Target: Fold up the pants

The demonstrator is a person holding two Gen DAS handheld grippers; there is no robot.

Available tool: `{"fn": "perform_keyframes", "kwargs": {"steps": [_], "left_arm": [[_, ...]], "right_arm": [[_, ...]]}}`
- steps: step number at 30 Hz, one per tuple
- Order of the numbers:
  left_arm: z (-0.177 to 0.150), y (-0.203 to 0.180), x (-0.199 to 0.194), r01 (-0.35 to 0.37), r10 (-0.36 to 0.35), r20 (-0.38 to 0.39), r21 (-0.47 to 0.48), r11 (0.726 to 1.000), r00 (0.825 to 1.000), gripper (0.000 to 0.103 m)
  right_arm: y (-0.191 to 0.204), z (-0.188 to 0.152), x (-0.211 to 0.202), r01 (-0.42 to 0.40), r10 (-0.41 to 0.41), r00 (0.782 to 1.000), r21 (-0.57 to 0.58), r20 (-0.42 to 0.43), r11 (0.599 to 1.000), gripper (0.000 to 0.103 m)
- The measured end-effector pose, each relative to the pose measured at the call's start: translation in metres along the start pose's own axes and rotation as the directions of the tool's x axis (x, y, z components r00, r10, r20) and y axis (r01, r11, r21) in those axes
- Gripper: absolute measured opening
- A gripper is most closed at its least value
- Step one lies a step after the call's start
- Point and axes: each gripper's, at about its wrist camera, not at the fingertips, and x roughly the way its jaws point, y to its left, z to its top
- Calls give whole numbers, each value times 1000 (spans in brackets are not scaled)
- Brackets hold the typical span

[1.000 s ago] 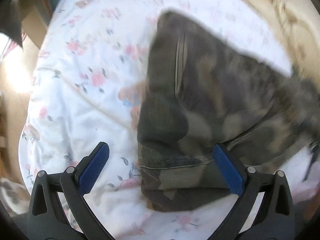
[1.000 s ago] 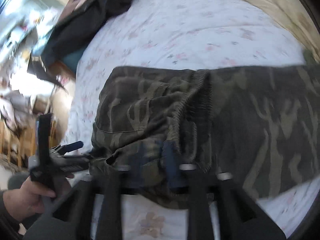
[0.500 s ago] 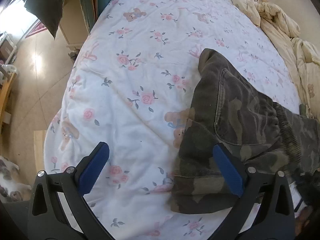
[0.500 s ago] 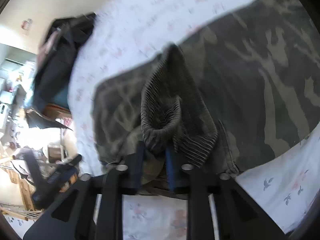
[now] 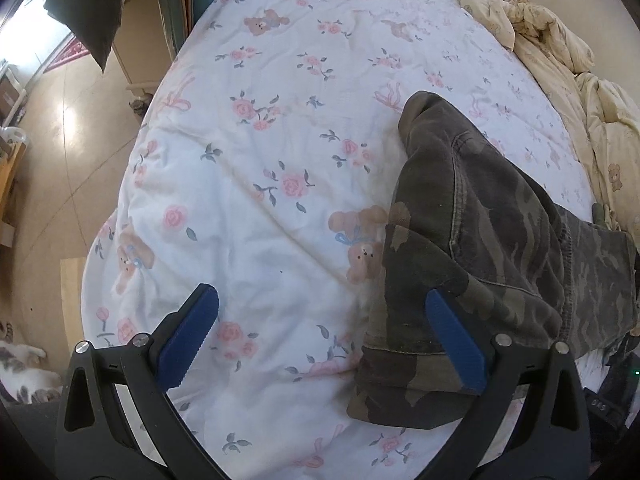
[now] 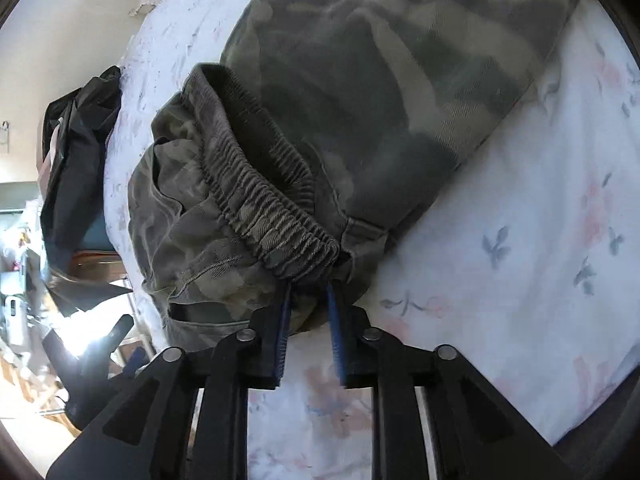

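Between the blue pads of the right claw [image 6: 308, 320] sits a bunched fold of the camouflage pants [image 6: 360, 80], just under the elastic waistband [image 6: 272, 208]. Its jaws have just been opening; the gap is narrow, and whether the pads press the cloth cannot be told. Ahead of this claw the pants spread flat across the flowered bedsheet [image 6: 540, 240], the waistband folded back over them.

Left claw [image 5: 320, 344] is released, jaws wide, nothing between them. Its right pad [image 5: 456, 340] hangs over the pants' near edge [image 5: 460, 240]; its left pad [image 5: 188, 336] hangs over bare sheet [image 5: 260, 140]. Pants lie ahead and right of this claw. A cream quilt [image 5: 580, 80] lies bunched far right.
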Motion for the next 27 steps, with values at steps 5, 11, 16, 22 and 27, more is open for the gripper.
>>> {"fn": "perform_keyframes", "kwargs": {"steps": [5, 11, 16, 22, 27], "left_arm": [[-1, -5, 8, 42, -42, -33, 5, 999, 999, 103], [-7, -24, 29, 20, -12, -71, 117, 993, 997, 103], [-3, -37, 36, 24, -12, -78, 154, 988, 997, 103], [25, -47, 57, 50, -31, -145, 127, 991, 989, 103], [37, -59, 90, 144, -112, -249, 111, 983, 962, 103]], "right_arm": [[43, 2, -56, 180, -134, 965, -198, 225, 964, 52], [93, 12, -42, 98, -8, 978, -424, 210, 900, 52], [96, 10, 15, -7, 3, 1000, -464, -8, 886, 47], [61, 24, 11, -12, 2, 999, -314, -32, 949, 34], [64, 31, -34, -23, 58, 992, -306, 108, 952, 46]]}}
